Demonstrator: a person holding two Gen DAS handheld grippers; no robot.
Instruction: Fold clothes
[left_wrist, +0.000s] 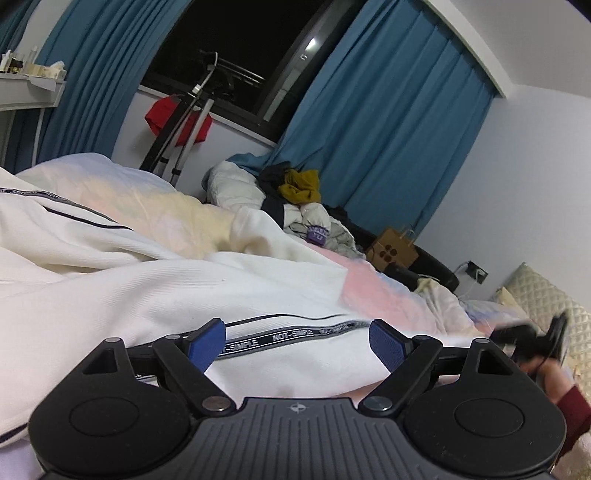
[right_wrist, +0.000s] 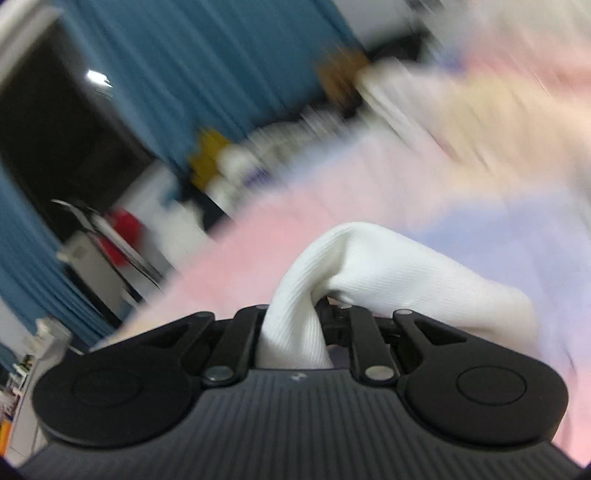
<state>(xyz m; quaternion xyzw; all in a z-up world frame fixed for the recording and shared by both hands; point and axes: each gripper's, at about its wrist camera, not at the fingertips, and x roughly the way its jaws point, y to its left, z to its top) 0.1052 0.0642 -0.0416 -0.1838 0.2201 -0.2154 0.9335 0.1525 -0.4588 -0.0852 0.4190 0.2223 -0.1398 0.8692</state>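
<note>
A white ribbed garment (left_wrist: 207, 284) with a grey "NOT-SIMPLE" tape stripe lies spread on the pastel pink and blue bedsheet (left_wrist: 373, 291). My left gripper (left_wrist: 295, 341) is open, its blue pads (left_wrist: 205, 345) on either side of the stripe at the garment's near edge. My right gripper (right_wrist: 295, 317) is shut on a fold of the white garment (right_wrist: 369, 266), which bunches up out of the jaws above the sheet (right_wrist: 258, 240). The right wrist view is motion-blurred. The right gripper also shows blurred in the left wrist view (left_wrist: 532, 336).
A pile of other clothes, with a mustard item (left_wrist: 301, 186), sits at the bed's far end by blue curtains (left_wrist: 388, 136). A stand with a red cloth (left_wrist: 177, 120) is by the window. A cardboard box (left_wrist: 393, 249) and a quilted headboard (left_wrist: 550, 306) are at the right.
</note>
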